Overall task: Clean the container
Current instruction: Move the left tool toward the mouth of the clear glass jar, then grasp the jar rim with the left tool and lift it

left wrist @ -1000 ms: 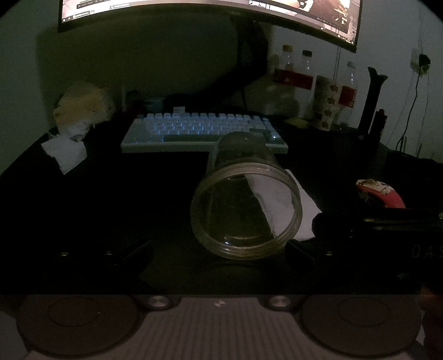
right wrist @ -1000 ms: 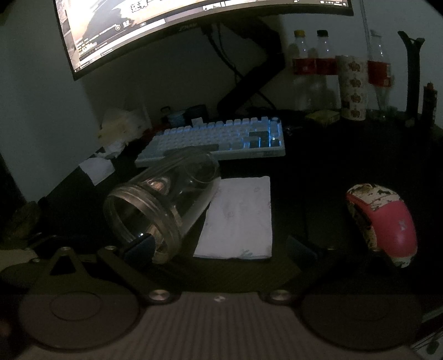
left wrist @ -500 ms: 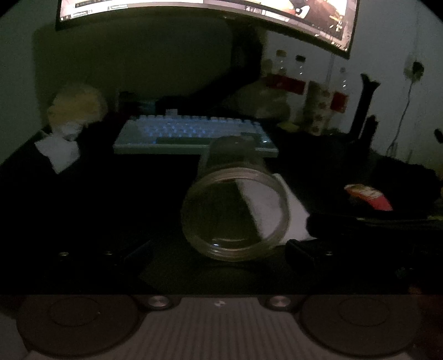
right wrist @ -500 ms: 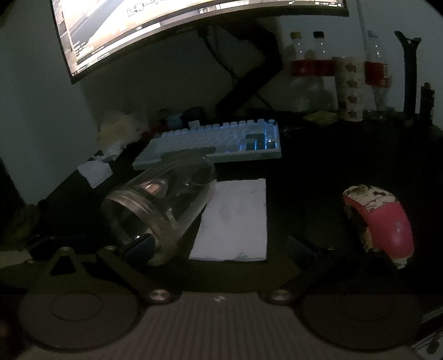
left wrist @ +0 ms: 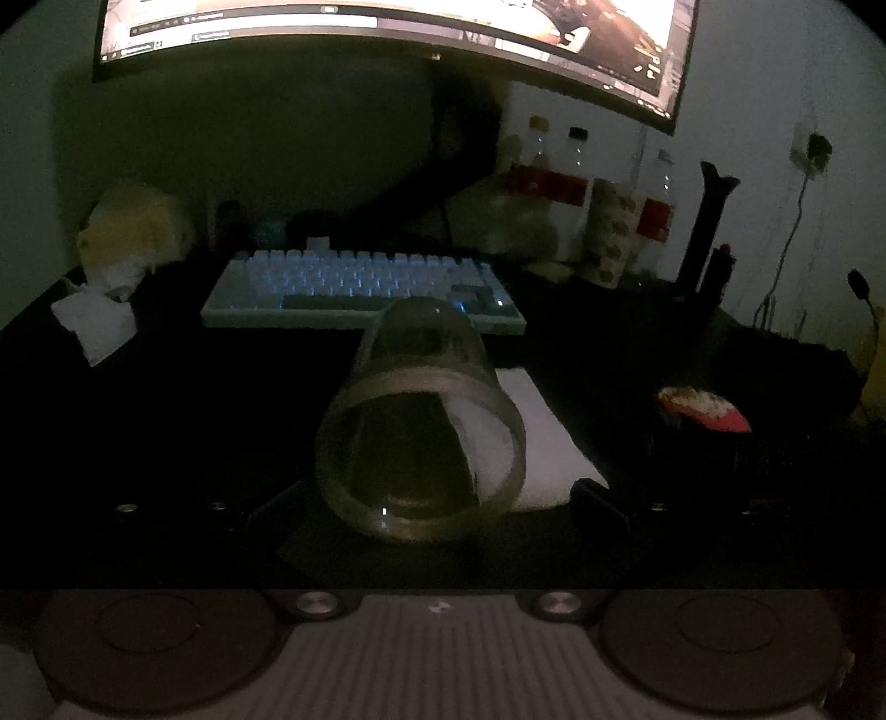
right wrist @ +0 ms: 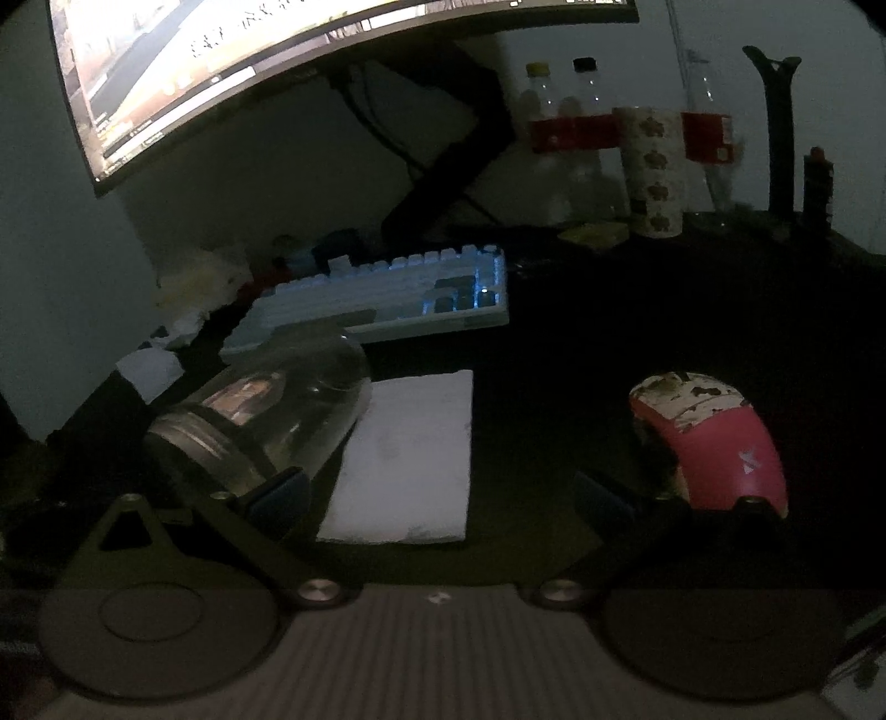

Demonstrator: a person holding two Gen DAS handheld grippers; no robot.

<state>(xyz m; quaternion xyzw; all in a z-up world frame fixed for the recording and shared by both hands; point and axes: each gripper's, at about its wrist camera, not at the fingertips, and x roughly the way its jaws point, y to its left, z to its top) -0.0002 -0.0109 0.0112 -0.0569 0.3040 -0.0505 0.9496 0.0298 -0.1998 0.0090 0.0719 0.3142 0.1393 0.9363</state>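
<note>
A clear glass jar (left wrist: 421, 437) lies on its side on the dark desk, its open mouth toward me; it also shows in the right wrist view (right wrist: 260, 426). A white folded paper towel (right wrist: 410, 459) lies flat just right of the jar, and shows in the left wrist view (left wrist: 537, 443). My left gripper (left wrist: 437, 504) is open, its fingers spread either side of the jar's mouth, not touching it. My right gripper (right wrist: 440, 498) is open and empty, with the towel's near edge between its fingers.
A lit keyboard (left wrist: 360, 288) sits behind the jar under a curved monitor (left wrist: 387, 27). A pink mouse (right wrist: 714, 437) lies to the right. Bottles and a paper cup (right wrist: 650, 171) stand at the back right. Crumpled tissues (left wrist: 99, 321) lie at the left.
Both grippers have moved forward and lower toward the desk. The right gripper now straddles the towel's near edge. The jar and towel have not moved.
</note>
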